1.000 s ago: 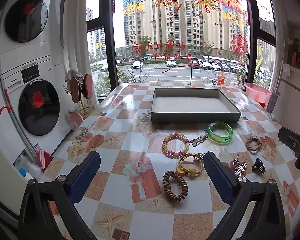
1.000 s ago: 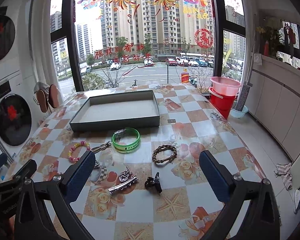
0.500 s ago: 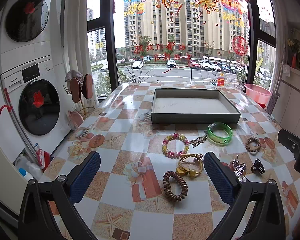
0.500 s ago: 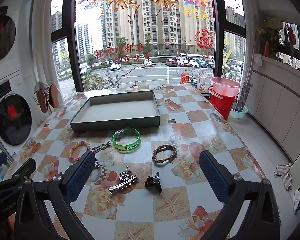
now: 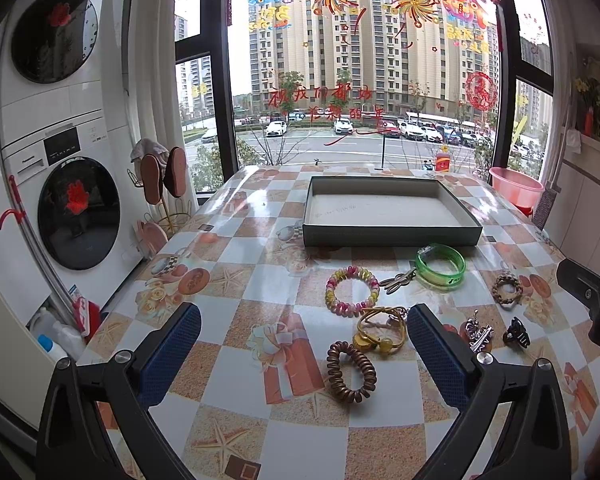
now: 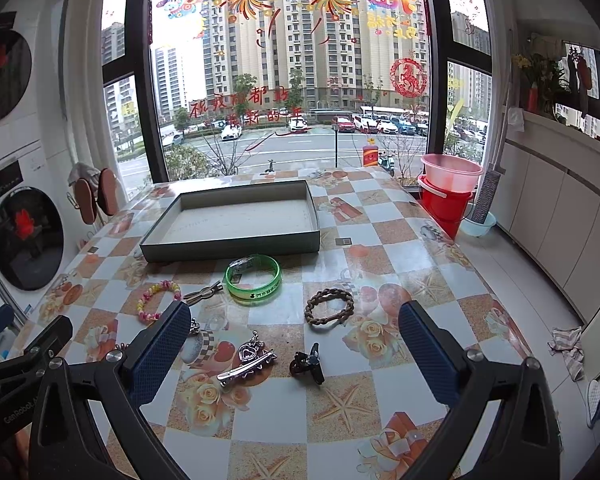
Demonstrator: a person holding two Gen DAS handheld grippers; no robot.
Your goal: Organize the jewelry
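The table [image 5: 236,288] carries a glossy checked cloth of white and sandy squares printed with roses, starfish and gift boxes. It stands against a large window [image 5: 360,60] hung with red and gold decals, with tower blocks and parked cars beyond. In the left view, two stacked washers [image 5: 56,128] fill the left edge; in the right view, a pink basin in a red bucket [image 6: 448,192] sits on the floor at right centre, beside white cabinets.

A shallow grey tray [image 5: 392,236] with a pale floor lies at upper centre of the table, with nothing in it. All the jewelry lies on the cloth below it. In the left view: a green bangle [image 5: 440,268] just under the tray's lower right corner, a small metal clip [image 5: 398,280] touching its left side, a pink-and-yellow beaded bracelet [image 5: 352,290] left of that, a gold hair tie [image 5: 380,330] below the bracelet, and a brown coil tie [image 5: 350,372] at lower centre. In the right view: a brown braided bracelet [image 6: 329,306] at centre, a silver heart clip [image 6: 247,360] and a black claw clip [image 6: 308,364] below it.

My left gripper [image 5: 304,352] is spread wide and empty above the cloth, the coil tie and gold tie between its fingers. My right gripper [image 6: 296,356] is likewise spread wide and empty, the silver and black clips between its fingers.
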